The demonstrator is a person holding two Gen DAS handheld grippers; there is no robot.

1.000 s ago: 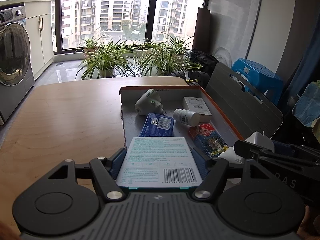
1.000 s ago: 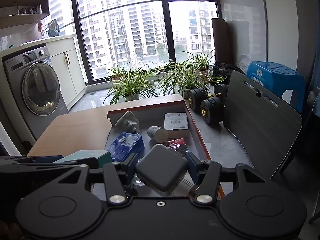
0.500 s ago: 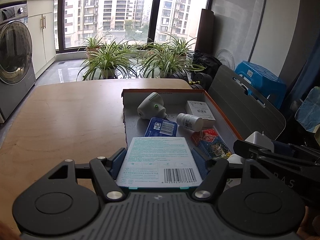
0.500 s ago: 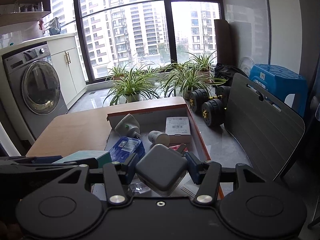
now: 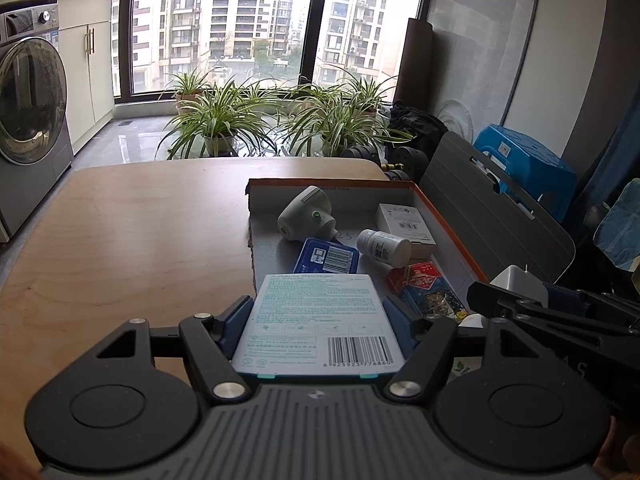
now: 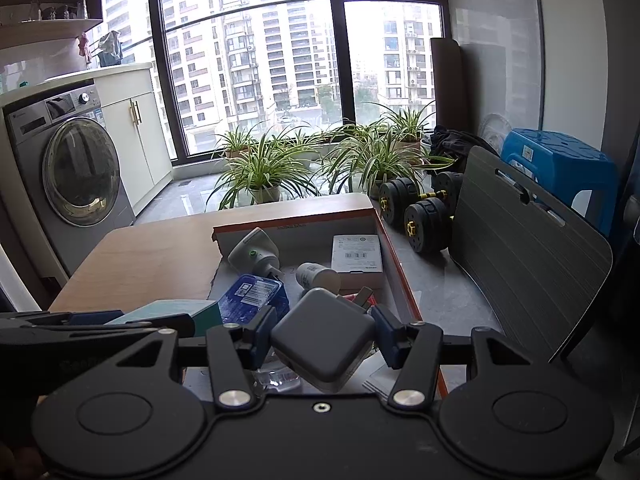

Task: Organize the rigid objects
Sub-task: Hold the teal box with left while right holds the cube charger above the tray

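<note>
Left wrist view: the left tool (image 5: 318, 322) was closed on a bandage box (image 5: 318, 322) at lower centre, above the near end of the cardboard tray (image 5: 444, 220) on the bench (image 5: 140, 240).
Right wrist view: the right tool (image 6: 322, 340) gripped a grey charger (image 6: 322, 340) at lower centre, over that tray's (image 6: 396, 272) near end.

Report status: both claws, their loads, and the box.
Left claw shut on bandage box. Right claw shut on grey charger. Both held over orange-rimmed box, already crowded: pill bottle, blue pack.
</note>
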